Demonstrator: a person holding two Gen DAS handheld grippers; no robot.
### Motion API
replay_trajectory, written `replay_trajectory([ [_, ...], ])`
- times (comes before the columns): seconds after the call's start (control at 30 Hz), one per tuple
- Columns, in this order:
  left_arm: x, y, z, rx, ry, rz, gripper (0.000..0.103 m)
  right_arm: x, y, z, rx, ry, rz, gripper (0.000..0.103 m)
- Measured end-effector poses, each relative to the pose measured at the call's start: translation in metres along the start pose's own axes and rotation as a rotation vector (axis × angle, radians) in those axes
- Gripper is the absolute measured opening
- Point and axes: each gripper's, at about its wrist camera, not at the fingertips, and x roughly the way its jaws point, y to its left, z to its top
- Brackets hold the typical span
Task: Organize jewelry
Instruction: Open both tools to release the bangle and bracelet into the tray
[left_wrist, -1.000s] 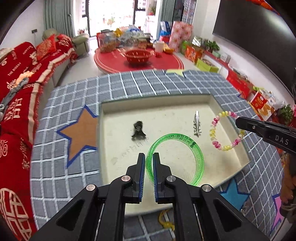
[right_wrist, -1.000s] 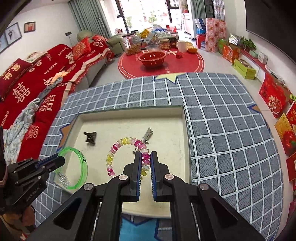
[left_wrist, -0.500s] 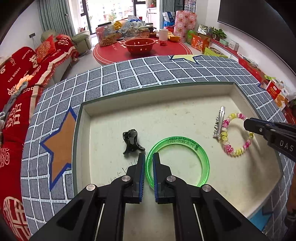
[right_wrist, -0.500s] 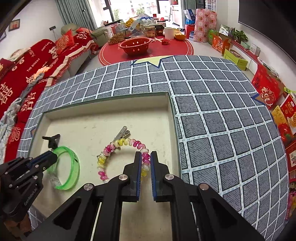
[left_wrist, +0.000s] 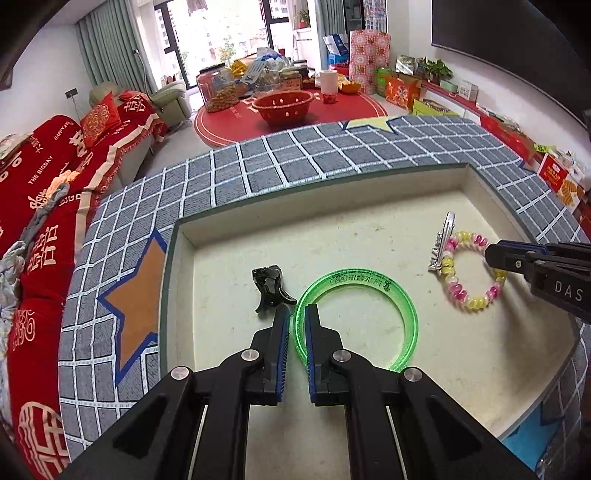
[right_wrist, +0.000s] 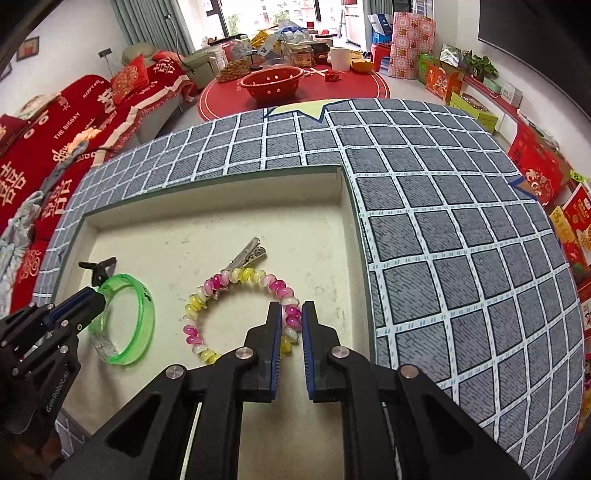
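Left gripper (left_wrist: 296, 316) clamped on near rim of green bangle (left_wrist: 384, 291), resting flat mid-tray (left_wrist: 295, 216). Right gripper (right_wrist: 289, 316) just easing apart, beaded bracelet (right_wrist: 207, 291) strand between pads, silver clip (right_wrist: 246, 254) touching bracelet's far side. Black clip (left_wrist: 269, 286) just left of bangle.

Left gripper (left_wrist: 296, 314) clamps the rim of the green bangle (left_wrist: 373, 293) lying in the beige tray (left_wrist: 321, 212). Black clip (left_wrist: 269, 288) lies just beside it. Right gripper (left_wrist: 493, 254) touches the beaded bracelet (left_wrist: 458, 291), silver clip (left_wrist: 441, 242) adjacent.
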Motion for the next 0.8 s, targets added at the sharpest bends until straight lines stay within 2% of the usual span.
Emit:
replay_trajectory([
  [0.03, -0.004, 0.001, 0.0, -0.003, -0.011, -0.003, 0.022, -0.003, 0.0, 0.0, 0.007, -0.009, 0.013, 0.028],
  [0.07, -0.006, 0.002, 0.0, -0.005, -0.02, -0.004, 0.022, -0.006, 0.0, -0.001, 0.011, -0.018, 0.022, 0.05],
  [0.1, -0.01, 0.003, -0.001, -0.009, -0.029, -0.007, 0.022, -0.01, 0.001, -0.001, 0.013, -0.031, 0.032, 0.058],
  [0.23, -0.025, 0.012, 0.0, -0.041, -0.066, -0.021, 0.022, -0.027, 0.005, -0.002, 0.015, -0.073, 0.068, 0.061],
  [0.33, -0.044, 0.021, -0.004, -0.078, -0.101, -0.039, 0.022, -0.045, 0.007, -0.003, 0.032, -0.107, 0.104, 0.071],
  [0.43, -0.065, 0.029, -0.01, -0.095, -0.142, -0.034, 0.022, -0.064, 0.009, -0.008, 0.044, -0.138, 0.133, 0.075],
  [0.5, -0.077, 0.034, -0.016, -0.109, -0.162, -0.035, 0.022, -0.077, 0.01, -0.014, 0.05, -0.156, 0.156, 0.08],
  [0.73, -0.108, 0.043, -0.042, -0.177, -0.173, -0.068, 0.022, -0.112, 0.012, -0.037, 0.06, -0.185, 0.197, 0.081],
  [0.77, -0.111, 0.043, -0.046, -0.184, -0.172, -0.073, 0.025, -0.117, 0.012, -0.041, 0.06, -0.19, 0.197, 0.081],
  [0.8, -0.113, 0.042, -0.051, -0.186, -0.168, -0.081, 0.039, -0.121, 0.011, -0.045, 0.06, -0.193, 0.198, 0.081],
])
